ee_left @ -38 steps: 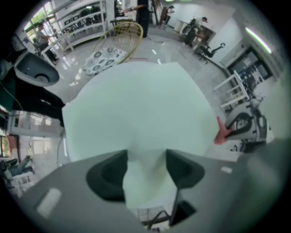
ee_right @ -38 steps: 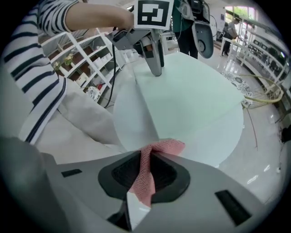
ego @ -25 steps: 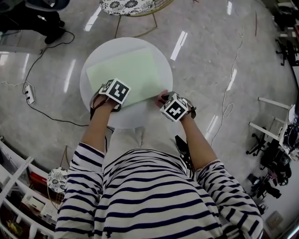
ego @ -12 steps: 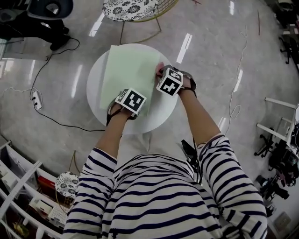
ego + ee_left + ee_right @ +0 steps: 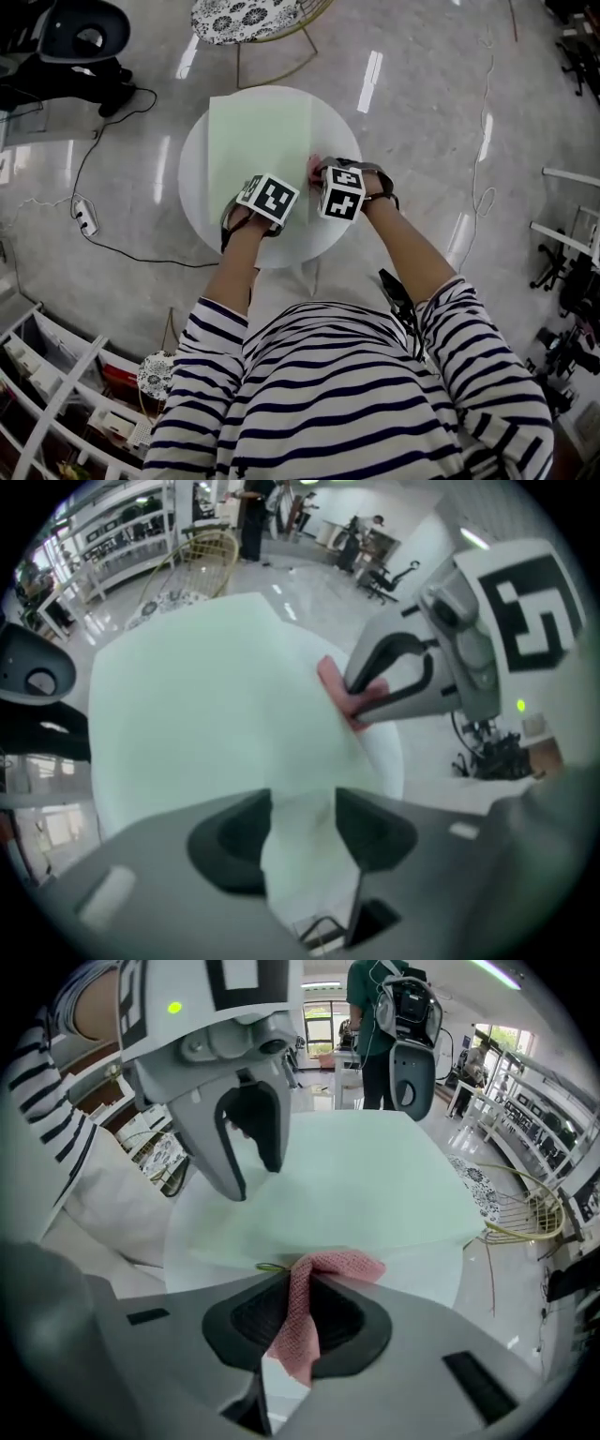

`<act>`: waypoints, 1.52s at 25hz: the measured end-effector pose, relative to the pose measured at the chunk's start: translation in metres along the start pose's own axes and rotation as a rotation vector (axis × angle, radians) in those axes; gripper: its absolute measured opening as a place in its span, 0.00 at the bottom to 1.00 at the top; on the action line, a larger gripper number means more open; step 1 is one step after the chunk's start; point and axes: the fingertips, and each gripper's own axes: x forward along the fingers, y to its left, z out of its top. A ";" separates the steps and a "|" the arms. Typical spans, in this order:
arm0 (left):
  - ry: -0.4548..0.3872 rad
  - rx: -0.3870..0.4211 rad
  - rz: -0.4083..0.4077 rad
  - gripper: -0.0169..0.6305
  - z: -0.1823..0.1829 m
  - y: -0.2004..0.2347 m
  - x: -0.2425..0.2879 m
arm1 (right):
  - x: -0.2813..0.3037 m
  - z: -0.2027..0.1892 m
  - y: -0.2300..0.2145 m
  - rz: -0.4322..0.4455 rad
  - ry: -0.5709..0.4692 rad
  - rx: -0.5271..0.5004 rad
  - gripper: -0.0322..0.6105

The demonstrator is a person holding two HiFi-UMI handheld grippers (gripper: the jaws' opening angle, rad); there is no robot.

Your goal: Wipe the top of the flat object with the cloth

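The jaws of our right gripper [image 5: 298,1321] clamp the pink cloth [image 5: 328,1265] at the 3 o'clock edge of the green sheet [image 5: 258,141]. The jaws of our left gripper [image 5: 302,832] have just been closing; they stand apart around its 6 o'clock edge.

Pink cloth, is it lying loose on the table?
No, the pink cloth is pinched between the jaws of the right gripper, at the green sheet's edge.

Left gripper [image 5: 302,810] jaws have just been closing but sit apart, with the pale green sheet [image 5: 206,696] showing between them. Right gripper [image 5: 361,703] pinches a pink cloth [image 5: 333,679] at the sheet's right edge, white table [image 5: 392,757] underneath.
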 end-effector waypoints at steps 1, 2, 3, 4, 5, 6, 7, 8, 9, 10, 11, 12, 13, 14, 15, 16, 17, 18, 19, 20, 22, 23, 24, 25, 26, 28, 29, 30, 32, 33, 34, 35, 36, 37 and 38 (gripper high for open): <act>0.003 0.001 -0.001 0.37 0.000 0.000 0.000 | 0.001 -0.001 0.007 0.009 0.001 -0.006 0.14; 0.005 0.001 -0.003 0.37 0.001 0.000 0.000 | 0.002 -0.001 0.014 0.016 0.001 -0.010 0.14; 0.007 0.001 -0.004 0.37 0.001 0.001 0.000 | 0.003 -0.001 0.021 0.023 0.000 -0.011 0.14; 0.009 -0.001 -0.004 0.37 0.000 0.001 0.000 | 0.003 -0.001 0.027 0.029 -0.002 -0.011 0.14; 0.010 -0.003 -0.003 0.37 0.000 0.001 0.000 | 0.004 -0.001 0.032 0.034 -0.003 -0.011 0.14; 0.010 -0.005 -0.002 0.36 0.000 0.001 0.000 | 0.004 -0.002 0.037 0.042 -0.006 -0.009 0.14; 0.009 -0.006 -0.001 0.36 0.001 0.001 0.000 | 0.004 -0.001 0.042 0.053 -0.009 -0.006 0.14; 0.008 -0.006 0.000 0.36 0.001 0.001 -0.001 | 0.003 -0.001 0.048 0.068 -0.012 -0.003 0.14; 0.009 -0.006 0.001 0.36 0.002 0.000 -0.001 | 0.002 -0.001 0.054 0.082 -0.013 -0.003 0.14; 0.011 -0.006 0.002 0.36 0.002 0.000 -0.001 | 0.002 -0.001 0.060 0.095 -0.012 -0.005 0.14; 0.013 -0.006 0.004 0.36 0.002 -0.001 0.000 | 0.003 -0.002 0.067 0.107 -0.010 -0.008 0.14; 0.014 -0.006 0.005 0.36 0.002 -0.001 0.000 | 0.003 -0.002 0.073 0.118 -0.010 -0.010 0.14; 0.015 -0.007 0.006 0.36 0.001 -0.001 0.000 | 0.004 -0.003 0.080 0.129 -0.011 -0.009 0.14; 0.014 -0.008 0.007 0.36 0.001 -0.001 0.000 | 0.004 -0.003 0.086 0.139 -0.013 -0.007 0.14; 0.012 -0.009 0.008 0.36 0.002 -0.002 0.000 | 0.004 -0.003 0.091 0.148 -0.015 -0.005 0.14; 0.010 -0.010 0.009 0.36 0.002 -0.002 0.000 | 0.004 -0.003 0.096 0.157 -0.016 -0.003 0.14; 0.007 -0.011 0.010 0.36 0.002 -0.002 0.000 | 0.004 -0.003 0.100 0.165 -0.017 -0.001 0.14; 0.005 -0.012 0.011 0.36 0.002 -0.002 0.000 | 0.004 -0.003 0.104 0.173 -0.017 0.002 0.14; 0.003 -0.012 0.012 0.36 0.002 -0.001 0.000 | 0.003 -0.002 0.107 0.181 -0.017 0.005 0.14; 0.001 -0.013 0.012 0.36 0.002 -0.001 0.000 | 0.002 -0.001 0.110 0.190 -0.018 0.007 0.14; -0.003 -0.012 0.015 0.36 0.002 0.000 0.000 | 0.000 0.002 0.115 0.208 -0.021 0.015 0.14; -0.006 -0.011 0.015 0.36 0.002 0.000 -0.001 | -0.002 0.004 0.117 0.221 -0.026 0.024 0.14; -0.009 -0.011 0.015 0.36 0.002 0.001 -0.001 | -0.004 0.006 0.119 0.239 -0.036 0.041 0.14; -0.014 -0.014 0.014 0.35 0.002 0.002 -0.001 | -0.008 0.010 0.122 0.265 -0.055 0.068 0.14; -0.022 -0.021 0.013 0.35 0.002 0.003 -0.001 | -0.012 0.015 0.124 0.293 -0.084 0.103 0.14; -0.053 -0.049 0.012 0.30 0.002 0.009 -0.002 | -0.023 0.027 0.126 0.343 -0.157 0.179 0.14; -0.080 -0.068 0.011 0.25 0.003 0.012 -0.006 | -0.029 0.033 0.126 0.361 -0.195 0.214 0.14; -0.118 -0.089 0.003 0.20 0.004 0.014 -0.011 | -0.035 0.037 0.126 0.373 -0.229 0.245 0.14; -0.216 -0.136 -0.034 0.16 0.006 0.016 -0.028 | -0.045 0.044 0.125 0.376 -0.286 0.293 0.14; -0.270 -0.153 -0.057 0.16 0.006 0.015 -0.037 | -0.050 0.046 0.124 0.371 -0.309 0.308 0.14; -0.327 -0.163 -0.080 0.16 0.005 0.013 -0.047 | -0.056 0.048 0.123 0.361 -0.329 0.317 0.14; -0.389 -0.166 -0.104 0.16 0.004 0.011 -0.058 | -0.061 0.050 0.121 0.348 -0.347 0.320 0.14; -0.460 -0.165 -0.130 0.16 0.003 0.008 -0.070 | -0.067 0.053 0.118 0.331 -0.365 0.320 0.14; -0.538 -0.162 -0.155 0.16 0.002 0.004 -0.084 | -0.073 0.056 0.115 0.312 -0.384 0.320 0.14; -0.621 -0.161 -0.176 0.16 0.001 0.001 -0.099 | -0.080 0.059 0.111 0.292 -0.405 0.321 0.14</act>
